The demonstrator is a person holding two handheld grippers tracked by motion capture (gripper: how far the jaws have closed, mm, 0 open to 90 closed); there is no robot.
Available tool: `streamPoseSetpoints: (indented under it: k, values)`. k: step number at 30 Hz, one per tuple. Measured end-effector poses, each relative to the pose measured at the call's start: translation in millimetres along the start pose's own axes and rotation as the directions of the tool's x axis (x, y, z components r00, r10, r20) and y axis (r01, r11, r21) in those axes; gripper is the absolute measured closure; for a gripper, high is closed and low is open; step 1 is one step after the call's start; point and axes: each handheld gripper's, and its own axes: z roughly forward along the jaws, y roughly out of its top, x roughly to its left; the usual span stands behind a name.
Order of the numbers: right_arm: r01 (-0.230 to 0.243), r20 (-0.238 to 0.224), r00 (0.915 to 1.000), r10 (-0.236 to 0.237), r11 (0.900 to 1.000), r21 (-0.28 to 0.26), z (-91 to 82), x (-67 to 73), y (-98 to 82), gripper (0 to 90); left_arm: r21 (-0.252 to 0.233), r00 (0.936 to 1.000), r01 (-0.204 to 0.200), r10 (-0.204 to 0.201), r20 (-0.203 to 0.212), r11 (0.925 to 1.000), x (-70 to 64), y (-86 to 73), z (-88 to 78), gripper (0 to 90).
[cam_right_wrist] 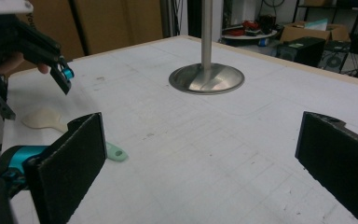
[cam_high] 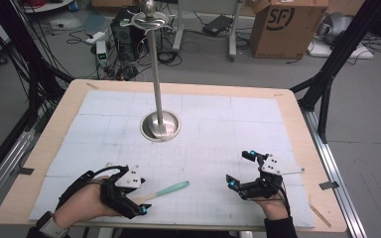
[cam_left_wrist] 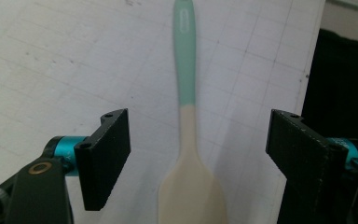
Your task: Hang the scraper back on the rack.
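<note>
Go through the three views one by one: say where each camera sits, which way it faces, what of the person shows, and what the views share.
High view: above the person's side, facing forward and down on the table; both hands, left gripper and right gripper show.
Left gripper view: rides on the left gripper, looking down between its open jaws at the spatula.
Right gripper view: rides on the right gripper, looking low across the table at the metal stand; the left gripper appears at upper left.
Shared: all three show the spatula; high and right views show the stand.
</note>
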Motion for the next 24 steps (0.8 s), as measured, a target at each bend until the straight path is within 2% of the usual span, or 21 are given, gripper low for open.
streamPoseSetpoints:
  k: [4, 6, 7, 8, 10, 12, 17, 21, 24]
  values:
    - [0.006, 0.002, 1.0000, -0.006, 1.000, -0.007, -0.5, -0.7, 0.2, 0.9, 0.054, 0.9999, 0.003, -0.004, 0.014, 0.9985, 1.9, 7.1, 9.0, 26.8]
    - [0.008, -0.002, 1.0000, -0.008, 1.000, -0.007, -0.4, -0.7, 0.2, 0.9, 0.079, 0.9998, -0.002, 0.001, 0.022, 0.9969, 2.6, 10.5, 12.4, 35.7]
    - [0.006, -0.002, 1.0000, -0.006, 1.000, -0.005, -0.6, -0.7, 0.2, 0.9, 0.089, 0.9998, -0.004, 0.002, 0.018, 0.9961, 3.1, 11.7, 14.6, 37.5]
    - [0.007, -0.003, 1.0000, -0.007, 1.000, -0.006, -0.4, -0.8, 0.1, 0.9, 0.109, 0.9998, -0.001, -0.001, 0.021, 0.9940, 3.7, 12.9, 16.6, 42.8]
    - [0.005, -0.006, 1.0000, -0.006, 1.000, -0.004, -0.4, -0.8, 0.1, 0.9, 0.138, 0.9998, -0.013, 0.011, 0.019, 0.9904, 4.9, 14.5, 20.0, 44.6]
    - [0.005, -0.009, 0.9999, -0.005, 1.000, 0.000, -0.2, -0.5, 0.0, 0.9, 0.168, 0.9997, -0.004, 0.000, 0.024, 0.9857, 6.6, 16.3, 22.2, 47.3]
    - [0.004, -0.013, 0.9999, -0.004, 1.000, 0.001, -0.3, 0.4, 0.1, 0.9, 0.231, 1.0000, -0.008, 0.008, -0.002, 0.9730, 11.0, 20.8, 21.9, 58.9]
    - [0.007, -0.011, 0.9999, -0.007, 1.000, -0.005, -1.0, 0.0, 0.4, 0.9, 0.272, 0.9997, -0.017, 0.011, 0.023, 0.9622, 10.2, 21.6, 25.0, 61.6]
    - [0.005, -0.008, 0.9999, -0.005, 1.000, -0.004, -0.7, -0.5, 0.3, 0.9, 0.292, 0.9995, -0.028, 0.021, 0.025, 0.9561, 8.8, 23.4, 27.7, 63.6]
